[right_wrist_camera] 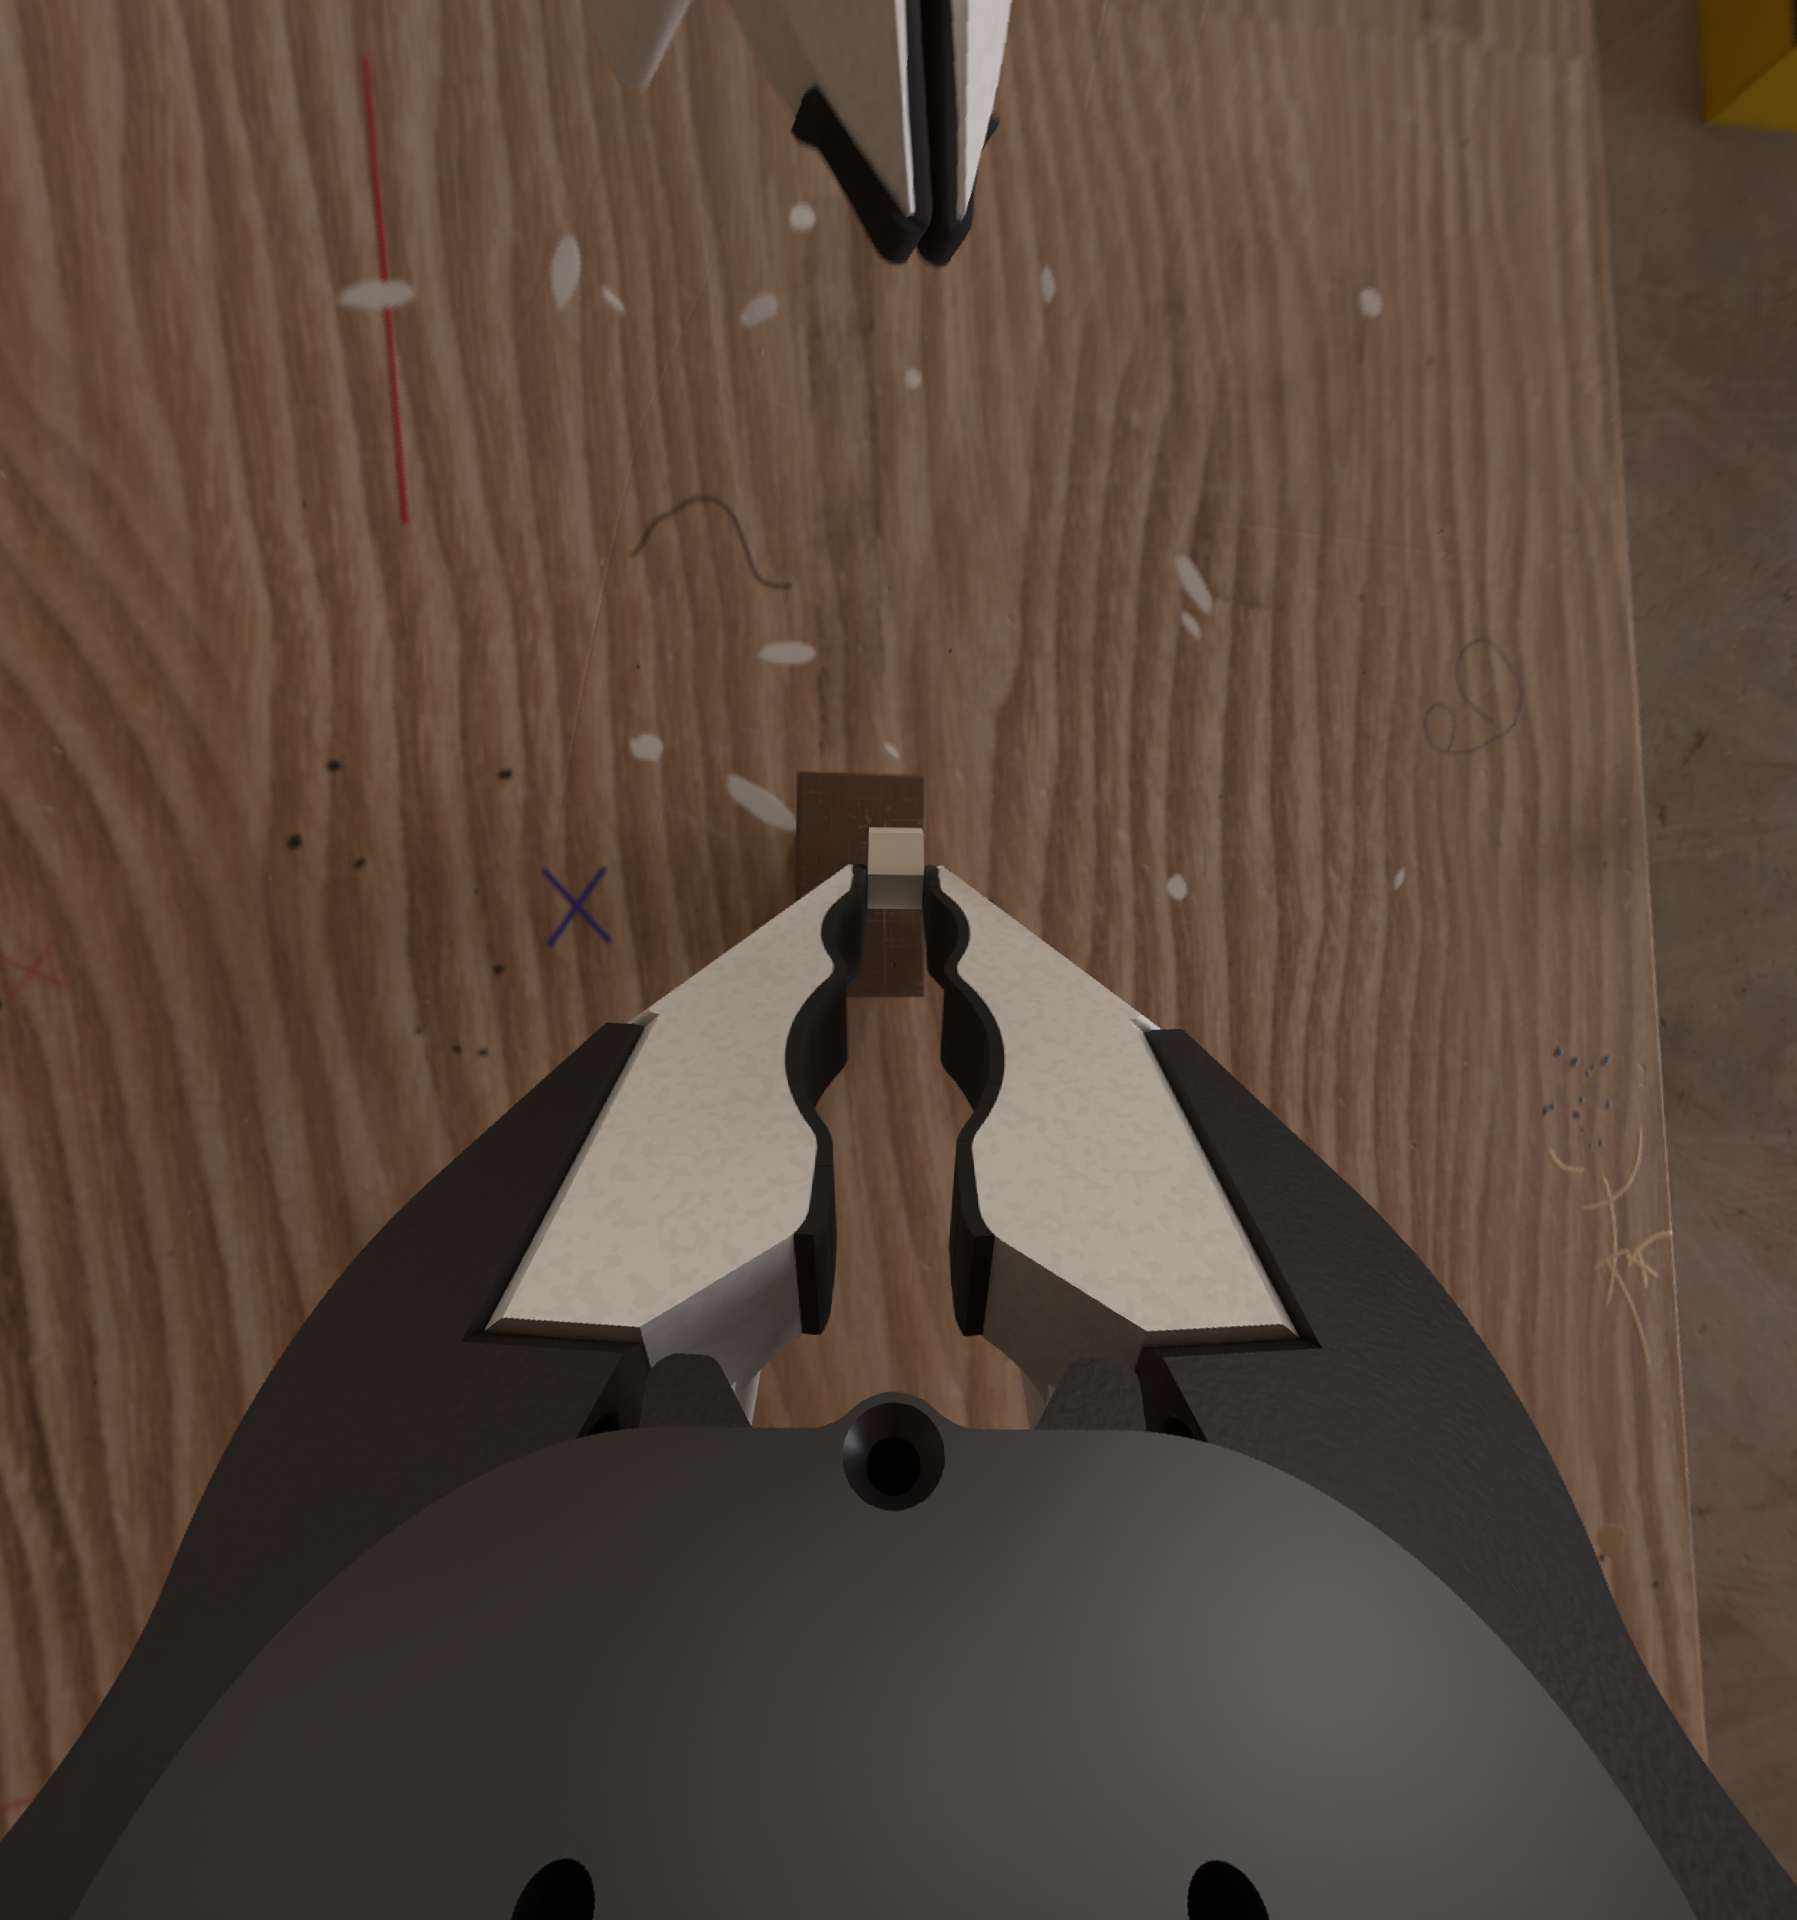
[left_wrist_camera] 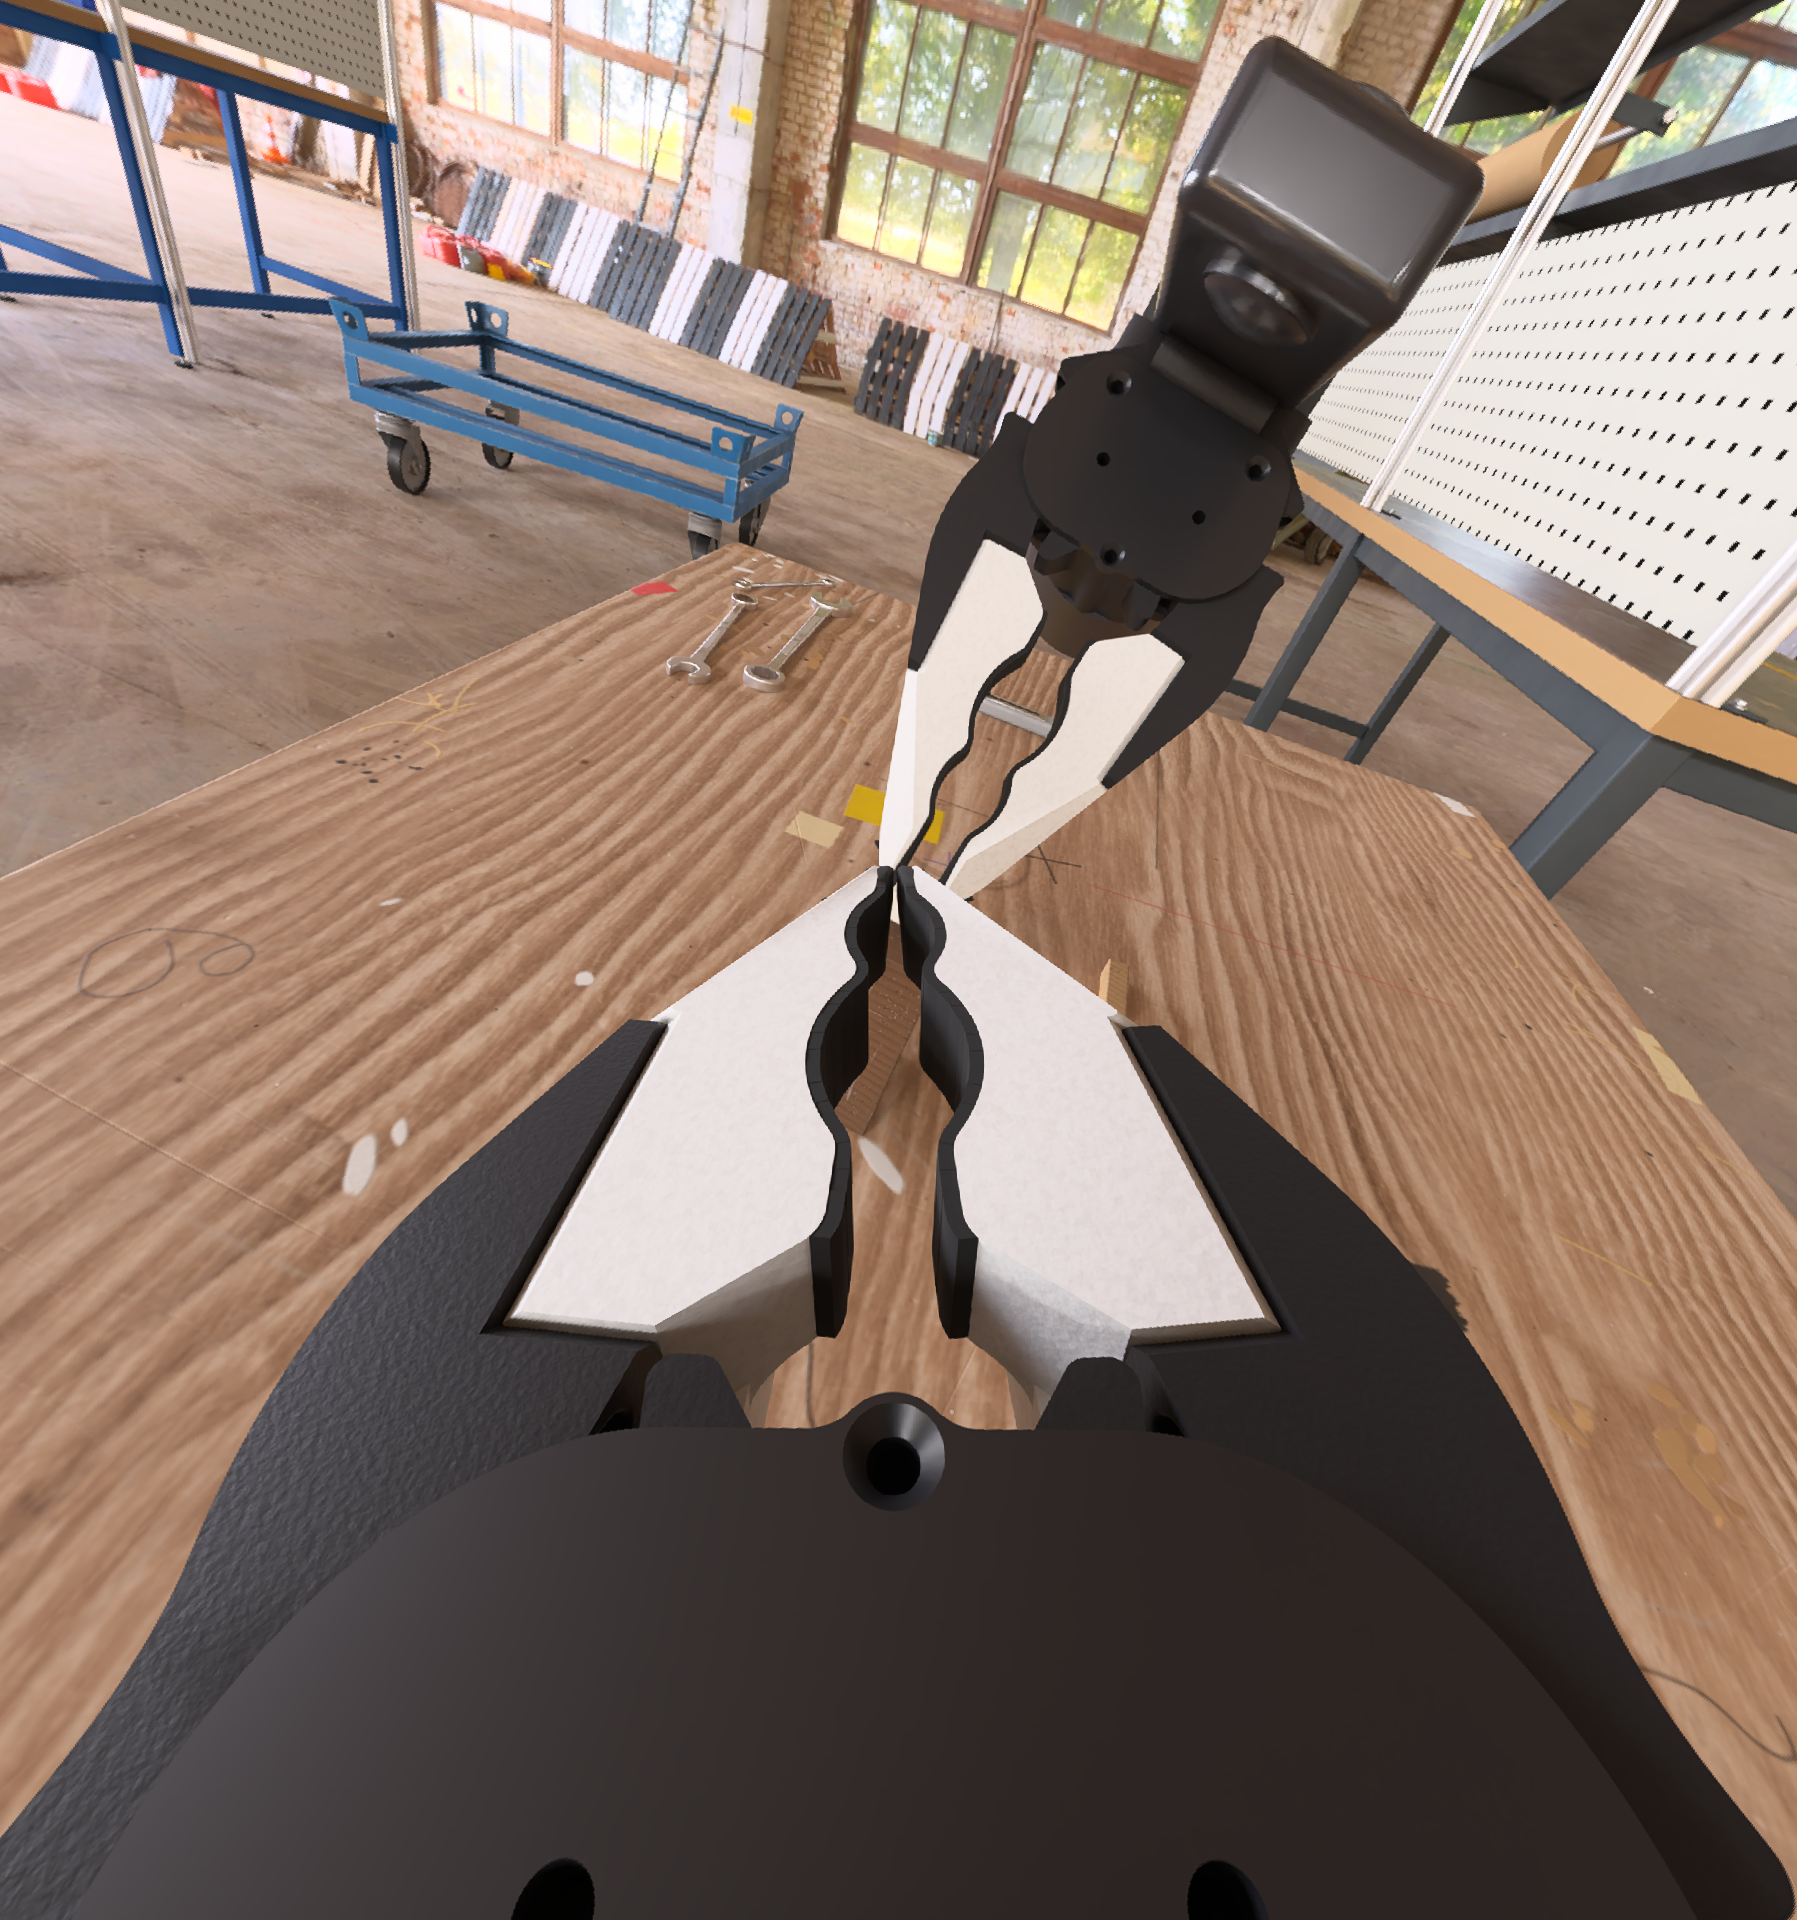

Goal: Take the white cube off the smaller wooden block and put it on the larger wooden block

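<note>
Wrenches (left_wrist_camera: 748,636) lie beyond closed left hand-held gripper (left_wrist_camera: 894,883)

Daylight poured through the tall windows (left_wrist_camera: 987,177) behind the workbench (left_wrist_camera: 354,935), leaving the left wrist view bright and sharp with wide-angle bending at its edges, while the right wrist view looked dimmer and flatter, the same benchtop (right_wrist_camera: 1185,520) evenly lit without glare.
</note>
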{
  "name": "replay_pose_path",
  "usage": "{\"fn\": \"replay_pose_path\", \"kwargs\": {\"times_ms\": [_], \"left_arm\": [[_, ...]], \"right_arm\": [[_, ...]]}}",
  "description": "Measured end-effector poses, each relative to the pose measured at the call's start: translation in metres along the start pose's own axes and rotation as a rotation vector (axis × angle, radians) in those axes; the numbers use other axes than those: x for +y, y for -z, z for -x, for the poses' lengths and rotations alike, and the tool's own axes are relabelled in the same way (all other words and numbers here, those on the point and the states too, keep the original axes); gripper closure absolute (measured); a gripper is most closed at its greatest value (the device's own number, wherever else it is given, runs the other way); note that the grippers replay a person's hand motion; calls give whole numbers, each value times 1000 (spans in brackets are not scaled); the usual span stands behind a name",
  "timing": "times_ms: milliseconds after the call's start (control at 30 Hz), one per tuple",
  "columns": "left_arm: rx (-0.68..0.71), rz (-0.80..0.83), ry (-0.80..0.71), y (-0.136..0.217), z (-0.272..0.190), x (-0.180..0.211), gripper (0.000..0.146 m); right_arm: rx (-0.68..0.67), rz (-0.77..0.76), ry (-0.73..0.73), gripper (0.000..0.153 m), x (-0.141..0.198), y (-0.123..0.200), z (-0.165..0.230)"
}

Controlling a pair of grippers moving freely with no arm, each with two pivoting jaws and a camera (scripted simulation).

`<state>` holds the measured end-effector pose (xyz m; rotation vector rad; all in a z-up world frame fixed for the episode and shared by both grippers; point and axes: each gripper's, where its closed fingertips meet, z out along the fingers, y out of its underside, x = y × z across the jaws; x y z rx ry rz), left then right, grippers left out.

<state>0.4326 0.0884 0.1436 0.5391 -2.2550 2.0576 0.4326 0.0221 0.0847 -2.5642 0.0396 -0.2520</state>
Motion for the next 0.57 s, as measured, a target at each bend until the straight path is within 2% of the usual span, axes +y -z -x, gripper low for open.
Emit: {"fn": "replay_pose_path", "kwargs": {"times_ms": [100, 200, 300, 500, 567], "left_arm": [[-2, -8, 2, 1, 0, -1, 145], [-1, -7, 1, 1, 0, -1, 145], [1, -4, 0, 0, 0, -1, 145], [-6, -7, -1, 2, 1, -1, 145], [-6, -5, -1, 2, 1, -1, 145]], "right_arm": [[2, -85, -37, 128, -10, 7, -3], [28, -161, -91, 125, -21, 13, -13], [63, -154, -109, 109, -22, 14, -20], [130, -174, -76, 112, -14, 44, -12], [89, -169, -71, 112, -6, 52, 2]]}}
